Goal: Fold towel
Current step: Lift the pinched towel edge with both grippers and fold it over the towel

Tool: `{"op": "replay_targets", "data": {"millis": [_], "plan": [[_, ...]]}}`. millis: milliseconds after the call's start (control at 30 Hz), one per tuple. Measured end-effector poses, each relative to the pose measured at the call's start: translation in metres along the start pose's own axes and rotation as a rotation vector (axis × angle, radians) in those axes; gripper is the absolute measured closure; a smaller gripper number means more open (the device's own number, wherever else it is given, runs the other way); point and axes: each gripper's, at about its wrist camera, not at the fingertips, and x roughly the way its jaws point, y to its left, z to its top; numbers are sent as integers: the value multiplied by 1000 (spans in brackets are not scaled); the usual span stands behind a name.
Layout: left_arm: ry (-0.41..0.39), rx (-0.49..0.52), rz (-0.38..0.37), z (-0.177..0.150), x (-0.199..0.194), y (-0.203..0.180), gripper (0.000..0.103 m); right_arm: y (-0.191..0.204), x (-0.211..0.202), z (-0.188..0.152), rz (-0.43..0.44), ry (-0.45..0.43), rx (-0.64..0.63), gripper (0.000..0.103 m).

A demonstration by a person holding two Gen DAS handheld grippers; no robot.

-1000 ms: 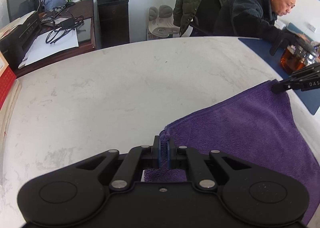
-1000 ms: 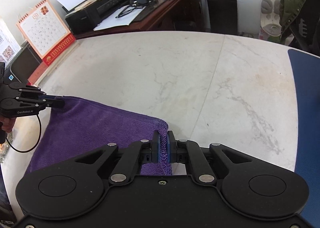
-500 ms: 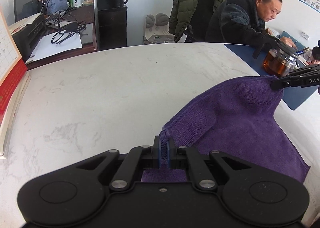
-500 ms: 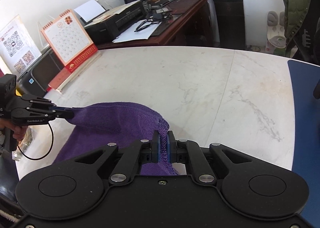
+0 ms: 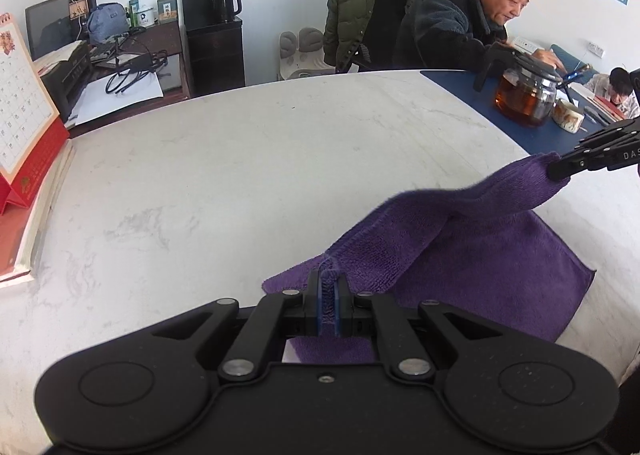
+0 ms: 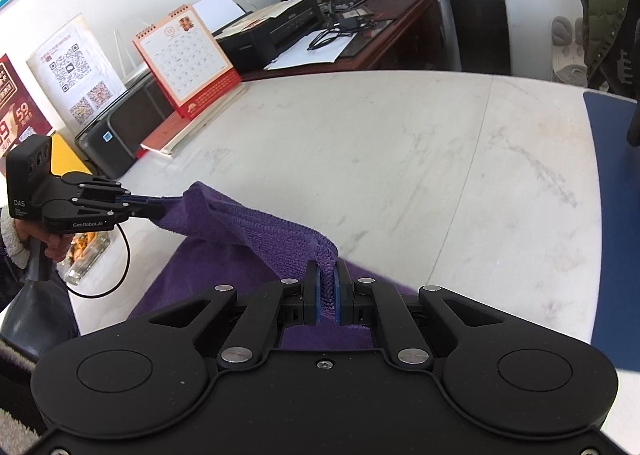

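The left gripper (image 5: 329, 297) is pinching one corner of the purple towel (image 5: 472, 263) between fully closed jaws, and the right gripper (image 6: 329, 287) is clamping the neighbouring corner the same way, its jaws closed tight on the cloth. Both held corners are hanging above the white marble table (image 5: 240, 175), with the towel's edge stretching raised between them and drooping slightly. The rest of the towel is lying flat on the table beneath that raised edge, near the table's front rim. A glass teapot (image 5: 526, 97) is standing on a blue mat (image 5: 540, 135) at the table's far right side, well apart from the towel
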Motion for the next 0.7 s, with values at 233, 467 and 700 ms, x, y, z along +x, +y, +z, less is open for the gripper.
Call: {"op": "replay_targets", "data": {"millis": [233, 467, 700], "plan": [[7, 67, 7, -34, -6, -17, 98, 3, -4, -28, 7, 34, 21, 97], [-32, 91, -30, -63, -9, -25, 98, -1, -2, -42, 2, 49, 48, 97], [-26, 101, -60, -73, -17, -24, 98, 1, -15, -43, 6, 35, 21, 97]]}}
